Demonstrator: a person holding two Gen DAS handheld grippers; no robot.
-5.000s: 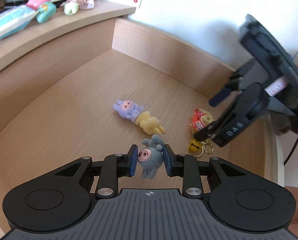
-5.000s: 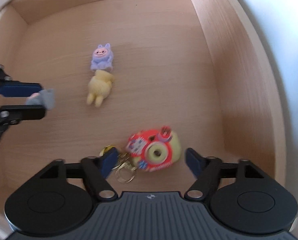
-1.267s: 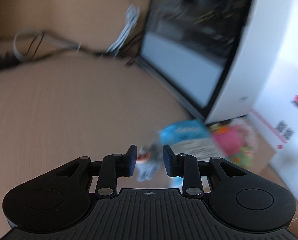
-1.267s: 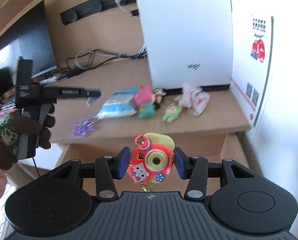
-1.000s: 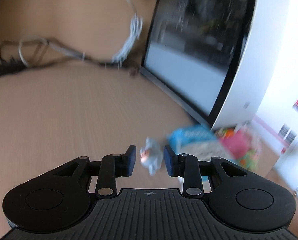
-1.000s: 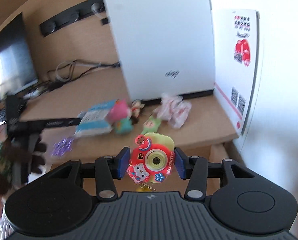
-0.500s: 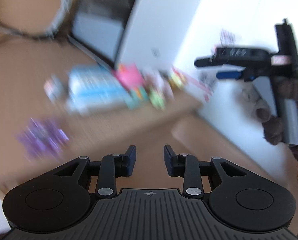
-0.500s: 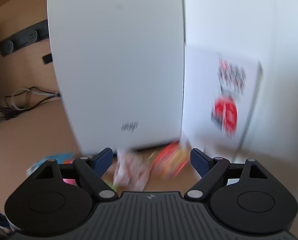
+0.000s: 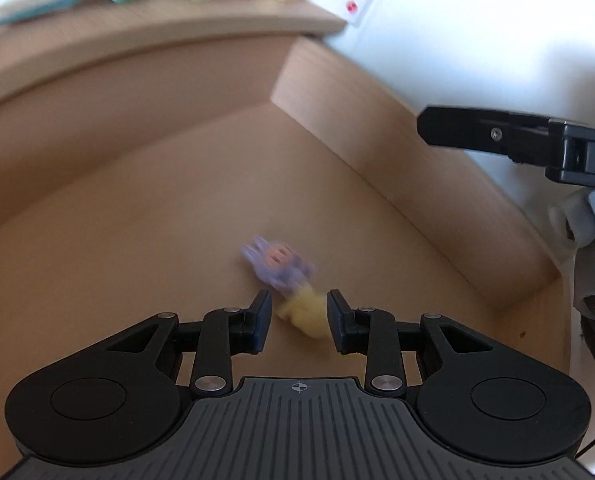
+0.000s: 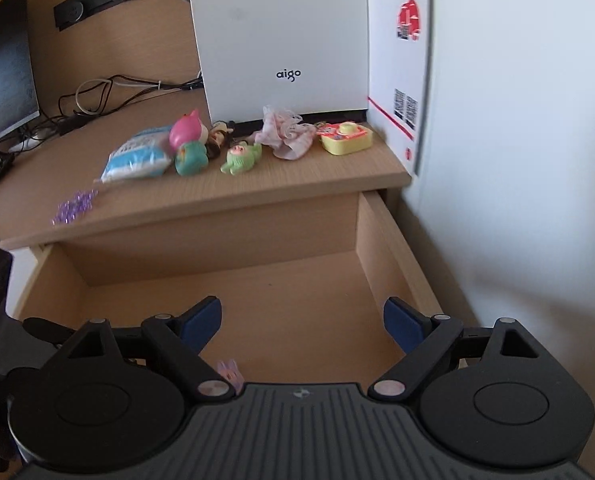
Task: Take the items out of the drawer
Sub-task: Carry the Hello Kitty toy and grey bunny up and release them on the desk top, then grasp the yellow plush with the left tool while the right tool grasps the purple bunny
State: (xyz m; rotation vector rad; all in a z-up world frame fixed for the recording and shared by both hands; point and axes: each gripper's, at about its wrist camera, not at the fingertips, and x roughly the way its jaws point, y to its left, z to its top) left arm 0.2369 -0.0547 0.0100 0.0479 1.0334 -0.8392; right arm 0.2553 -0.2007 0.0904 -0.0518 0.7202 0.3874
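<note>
The wooden drawer [image 9: 417, 184] stands pulled out under the desk top. On its floor lie a purple bunny toy [image 9: 277, 266] and a yellow plush toy [image 9: 303, 312], both blurred. My left gripper [image 9: 299, 316] is open low in the drawer, and the yellow toy shows between its fingertips. In the right wrist view my right gripper [image 10: 301, 320] hangs wide open and empty above the drawer [image 10: 393, 256]. An ear of the purple toy [image 10: 230, 372] peeks out by its left finger. The red-and-yellow toy camera [image 10: 345, 136] lies on the desk.
On the desk top [image 10: 257, 196] sit a blue packet [image 10: 137, 156], a pink-and-teal toy [image 10: 189, 144], a green toy [image 10: 239, 156], a pink cloth [image 10: 285, 136] and purple beads [image 10: 75, 206]. A white box [image 10: 281, 40] stands behind them, a monitor [image 10: 1, 68] and cables to the left.
Both grippers left their toys on the desk. The left one came back down into the drawer over the yellow toy. The right one opened wide and drew back above the drawer.
</note>
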